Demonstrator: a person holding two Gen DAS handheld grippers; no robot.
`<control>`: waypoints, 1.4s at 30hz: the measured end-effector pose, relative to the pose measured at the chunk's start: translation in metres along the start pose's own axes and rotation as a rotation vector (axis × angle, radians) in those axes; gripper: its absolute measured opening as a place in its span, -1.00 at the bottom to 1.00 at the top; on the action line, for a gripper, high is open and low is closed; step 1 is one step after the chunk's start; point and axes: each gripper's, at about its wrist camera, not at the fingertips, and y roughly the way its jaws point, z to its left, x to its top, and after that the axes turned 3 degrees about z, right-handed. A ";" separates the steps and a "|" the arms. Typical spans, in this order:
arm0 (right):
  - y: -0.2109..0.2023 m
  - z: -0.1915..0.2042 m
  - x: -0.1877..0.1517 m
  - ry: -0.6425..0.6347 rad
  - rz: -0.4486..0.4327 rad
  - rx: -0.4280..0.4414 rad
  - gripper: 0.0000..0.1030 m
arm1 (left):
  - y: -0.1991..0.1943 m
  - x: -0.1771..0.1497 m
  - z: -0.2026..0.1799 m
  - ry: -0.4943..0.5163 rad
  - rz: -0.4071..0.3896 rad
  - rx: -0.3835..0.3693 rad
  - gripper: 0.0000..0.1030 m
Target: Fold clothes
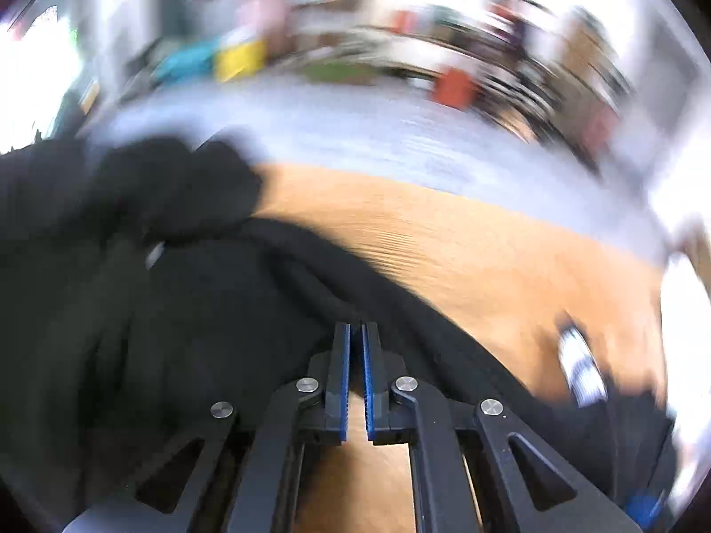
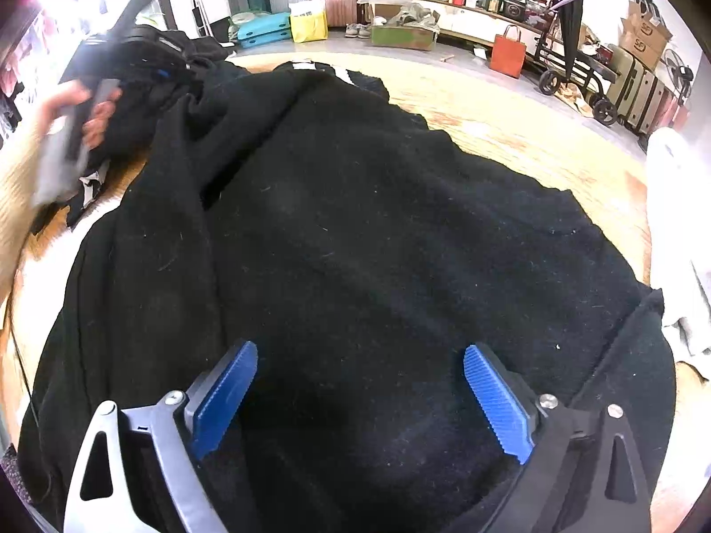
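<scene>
A black garment (image 2: pixel 377 231) lies spread over the wooden table (image 2: pixel 533 133), covering most of the right wrist view. My right gripper (image 2: pixel 361 351) hangs just above its near part, blue pads wide open and nothing pinched. At the far left of that view a hand (image 2: pixel 95 120) holds the other tool, with a fold of the black cloth drawn up toward it. In the blurred left wrist view my left gripper (image 1: pixel 356 333) is shut, and the garment's edge (image 1: pixel 275 275) runs across its tips, caught between the blue pads.
A white cloth (image 2: pixel 675 222) lies at the table's right edge. Past the table the floor is crowded: an orange bag (image 2: pixel 508 54), a yellow bag (image 2: pixel 309 24), a black trolley (image 2: pixel 573 57), suitcases and cardboard boxes. Bare wood (image 1: pixel 489 257) shows to the right of the garment.
</scene>
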 end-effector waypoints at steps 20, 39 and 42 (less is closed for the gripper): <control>-0.006 0.001 -0.008 -0.010 0.003 0.004 1.00 | 0.039 0.005 -0.071 -0.087 0.319 -0.191 -0.82; -0.012 0.003 -0.011 -0.023 0.004 0.014 1.00 | 0.032 0.020 -0.102 -0.057 0.314 -0.184 0.00; -0.011 0.002 -0.009 -0.024 0.006 0.018 1.00 | 0.047 0.022 -0.112 -0.050 0.330 -0.143 -0.47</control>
